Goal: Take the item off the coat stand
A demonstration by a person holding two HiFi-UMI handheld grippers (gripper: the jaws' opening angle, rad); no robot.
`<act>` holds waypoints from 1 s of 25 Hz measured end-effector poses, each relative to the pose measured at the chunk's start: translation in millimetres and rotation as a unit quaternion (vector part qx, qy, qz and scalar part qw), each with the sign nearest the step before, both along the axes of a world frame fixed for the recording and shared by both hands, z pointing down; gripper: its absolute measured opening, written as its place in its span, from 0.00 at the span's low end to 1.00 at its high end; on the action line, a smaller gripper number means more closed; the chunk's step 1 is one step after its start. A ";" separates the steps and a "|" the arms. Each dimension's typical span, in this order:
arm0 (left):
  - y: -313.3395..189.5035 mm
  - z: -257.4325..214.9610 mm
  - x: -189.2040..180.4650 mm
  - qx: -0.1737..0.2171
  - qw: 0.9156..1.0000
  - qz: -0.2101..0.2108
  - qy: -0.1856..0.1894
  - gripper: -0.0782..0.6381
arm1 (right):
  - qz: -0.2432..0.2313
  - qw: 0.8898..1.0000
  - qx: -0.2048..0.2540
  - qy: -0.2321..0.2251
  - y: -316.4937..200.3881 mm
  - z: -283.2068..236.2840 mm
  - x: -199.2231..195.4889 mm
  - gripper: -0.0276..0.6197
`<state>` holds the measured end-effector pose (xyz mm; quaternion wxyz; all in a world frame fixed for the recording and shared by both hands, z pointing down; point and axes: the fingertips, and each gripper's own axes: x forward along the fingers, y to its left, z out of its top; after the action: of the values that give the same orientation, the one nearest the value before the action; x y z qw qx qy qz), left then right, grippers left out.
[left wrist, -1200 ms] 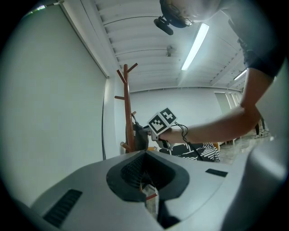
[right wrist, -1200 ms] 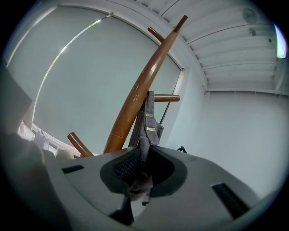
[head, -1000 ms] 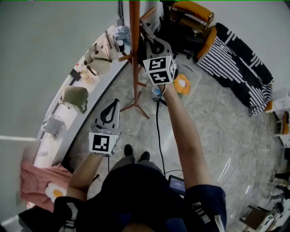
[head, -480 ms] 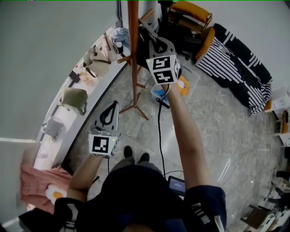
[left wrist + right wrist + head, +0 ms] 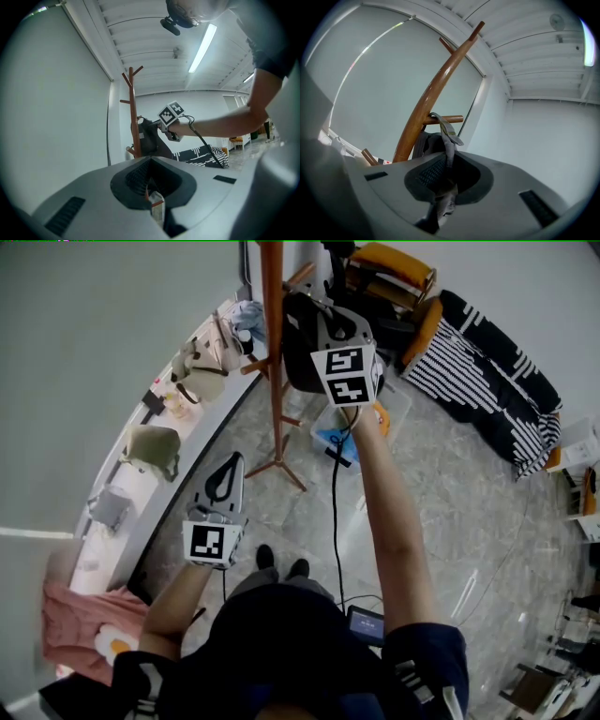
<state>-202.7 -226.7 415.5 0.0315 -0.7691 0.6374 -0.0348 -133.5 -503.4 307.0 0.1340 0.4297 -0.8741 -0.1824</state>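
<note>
At the tall brown wooden coat stand [image 5: 273, 352], the grey strap [image 5: 449, 133] of the dark fabric bag [image 5: 298, 357], looped over a peg [image 5: 452, 119], is clamped in the right tongs [image 5: 446, 183], presumably for lifting clear. The left tongs [image 5: 151, 192] are held low, closed, empty.

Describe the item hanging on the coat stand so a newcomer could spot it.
Find the tall wooden coat stand by the white wall. On one peg hangs a dark bag, its grey strap pinched in the right gripper; the stand's other pegs look bare.
</note>
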 end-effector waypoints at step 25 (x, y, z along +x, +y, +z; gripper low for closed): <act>-8.7 -1.6 2.6 0.001 1.000 -0.003 -0.002 0.14 | 0.050 0.998 0.037 -0.015 -55.8 -70.3 46.1 0.10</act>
<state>-200.1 -235.4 413.9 0.0330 -0.7668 0.6400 -0.0361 -87.5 -559.2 236.7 0.1136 0.4806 -0.8460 -0.2011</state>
